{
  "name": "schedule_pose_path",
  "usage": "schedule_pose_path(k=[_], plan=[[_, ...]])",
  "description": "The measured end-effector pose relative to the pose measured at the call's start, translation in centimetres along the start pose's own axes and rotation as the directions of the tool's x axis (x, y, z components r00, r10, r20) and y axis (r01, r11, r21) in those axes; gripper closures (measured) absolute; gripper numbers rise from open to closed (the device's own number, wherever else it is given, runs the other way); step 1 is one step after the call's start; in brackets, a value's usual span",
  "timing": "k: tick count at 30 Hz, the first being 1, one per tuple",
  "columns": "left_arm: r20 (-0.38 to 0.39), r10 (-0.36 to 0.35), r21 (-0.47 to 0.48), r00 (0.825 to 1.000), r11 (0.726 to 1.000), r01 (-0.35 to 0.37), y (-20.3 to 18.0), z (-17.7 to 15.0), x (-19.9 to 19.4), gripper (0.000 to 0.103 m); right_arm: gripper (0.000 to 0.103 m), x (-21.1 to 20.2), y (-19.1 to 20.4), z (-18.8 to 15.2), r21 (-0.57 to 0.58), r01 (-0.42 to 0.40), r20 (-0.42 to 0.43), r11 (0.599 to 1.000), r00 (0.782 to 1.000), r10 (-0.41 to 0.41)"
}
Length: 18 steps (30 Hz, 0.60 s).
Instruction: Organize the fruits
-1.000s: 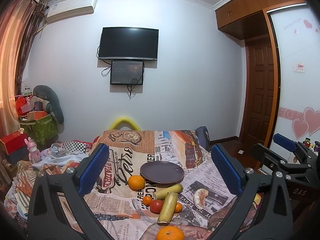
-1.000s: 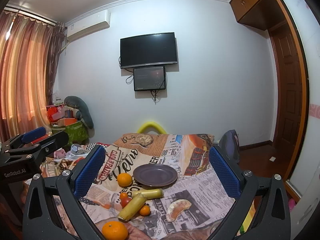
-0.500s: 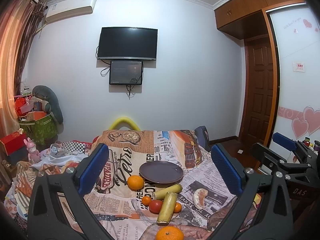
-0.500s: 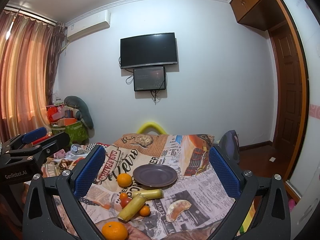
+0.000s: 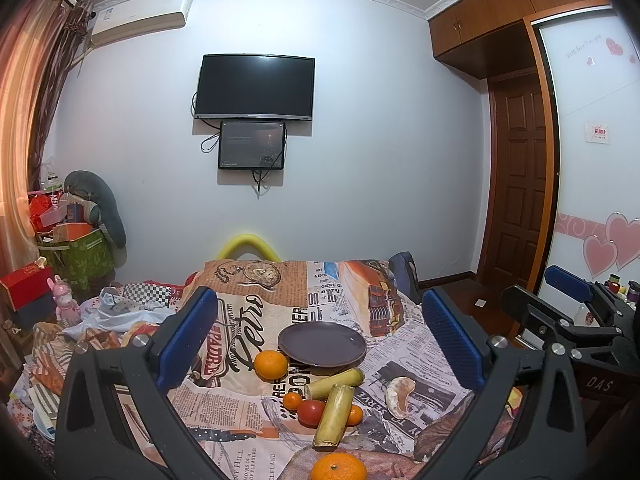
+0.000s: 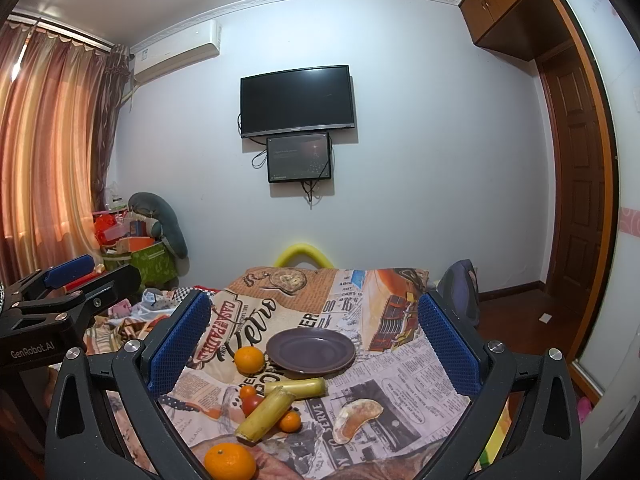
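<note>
An empty dark purple plate [image 5: 322,344] [image 6: 311,348] sits on a table with a newspaper-print cloth [image 5: 404,356]. In front of it lie an orange [image 5: 271,365] [image 6: 249,359], two yellow-green cane pieces [image 5: 334,410] [image 6: 265,412], a red tomato [image 5: 311,413], small oranges [image 5: 292,400], a peeled orange segment [image 5: 399,396] [image 6: 356,419] and a near orange [image 5: 338,467] [image 6: 229,461]. My left gripper [image 5: 320,344] and right gripper [image 6: 314,348] are both open and empty, held above the table's near edge. Each shows at the side of the other's view.
A wall with a television [image 5: 254,87] and a smaller screen is behind the table. Clutter, boxes and a green bag [image 5: 76,256] stand at the left. A wooden door [image 5: 520,184] and wardrobe are at the right. A yellow foam loop [image 5: 248,245] sits behind the table.
</note>
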<state>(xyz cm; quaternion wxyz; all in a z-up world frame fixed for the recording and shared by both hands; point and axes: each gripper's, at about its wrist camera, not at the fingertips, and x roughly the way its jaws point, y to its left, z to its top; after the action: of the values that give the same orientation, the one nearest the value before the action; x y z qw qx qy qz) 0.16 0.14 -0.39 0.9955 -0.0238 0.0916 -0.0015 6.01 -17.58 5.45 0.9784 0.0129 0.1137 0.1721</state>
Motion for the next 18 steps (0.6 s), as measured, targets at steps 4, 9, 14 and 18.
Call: schedule_pose_path(k=[4,9,14,18], plan=[[0.000,0.000,0.001,1.000,1.000,0.000,0.03,-0.01,-0.01,0.000,0.000,0.00,0.04,0.00,-0.001,0.000,0.000,1.000,1.000,0.000],[0.000,-0.001,0.001,1.000,1.000,0.001,0.07,-0.02,-0.05,0.000,0.000,0.05,0.02,0.00,0.000,0.000,0.000,1.000,1.000,0.000],[0.001,0.001,-0.002,1.000,1.000,-0.001,0.05,0.02,-0.01,0.000,0.000,-0.02,0.04,-0.04,0.001,-0.001,0.001,1.000,1.000,0.001],[-0.001,0.003,-0.004,1.000,1.000,-0.003,0.20,0.10,0.03,0.000,0.000,0.07,0.01,-0.01,0.001,-0.001,-0.002,1.000,1.000,0.001]])
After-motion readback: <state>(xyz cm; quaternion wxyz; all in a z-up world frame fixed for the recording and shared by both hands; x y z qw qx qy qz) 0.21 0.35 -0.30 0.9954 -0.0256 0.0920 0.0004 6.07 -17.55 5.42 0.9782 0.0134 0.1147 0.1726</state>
